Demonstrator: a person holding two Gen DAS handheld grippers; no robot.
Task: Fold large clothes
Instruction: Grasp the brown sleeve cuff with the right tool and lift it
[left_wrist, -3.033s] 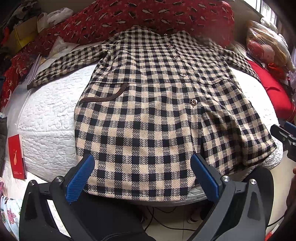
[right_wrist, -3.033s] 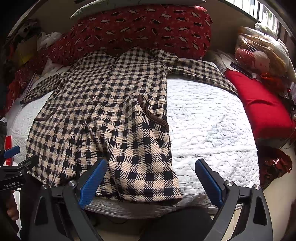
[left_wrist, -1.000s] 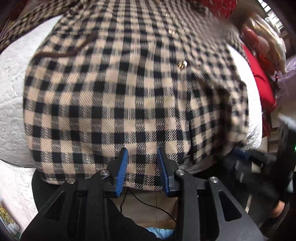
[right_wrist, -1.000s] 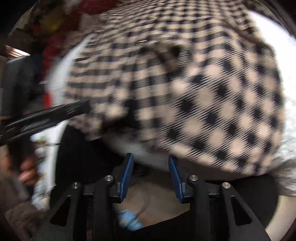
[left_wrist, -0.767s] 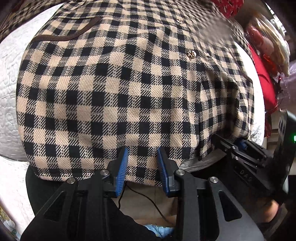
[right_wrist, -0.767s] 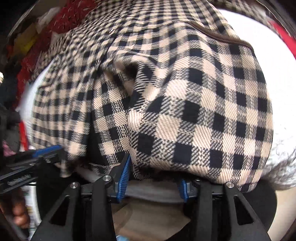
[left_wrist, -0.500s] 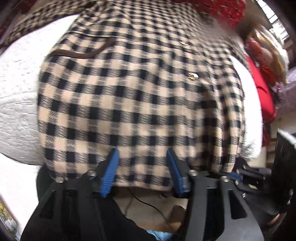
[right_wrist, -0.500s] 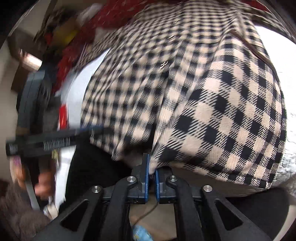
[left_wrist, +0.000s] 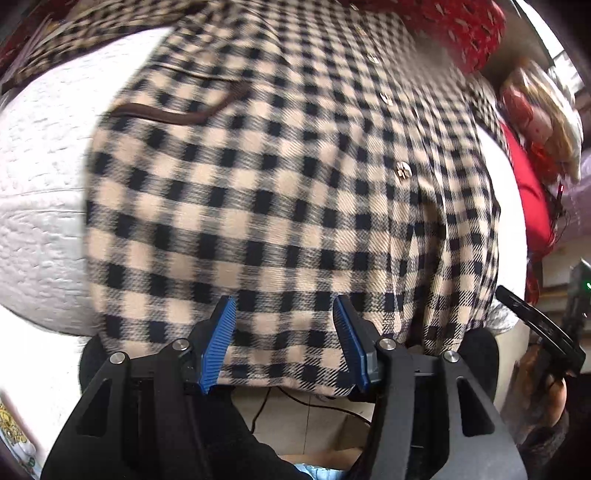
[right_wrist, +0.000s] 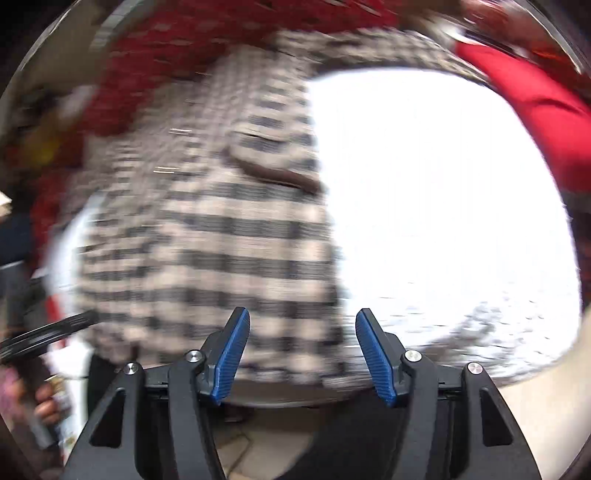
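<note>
— On the white quilted bed (left_wrist: 40, 192) the checked coat (left_wrist: 280, 192) is spread front up, its hem hung over the near edge.

— Is anything gripped?

— Nothing. The left gripper (left_wrist: 284, 343) is held apart over the hem, as is the right gripper (right_wrist: 303, 354), whose jaws have just been opening, no cloth pinched.

— The step?

— Hem smoothing seems finished. Next, a side edge or sleeve is probably to be clamped and folded inward.
</note>
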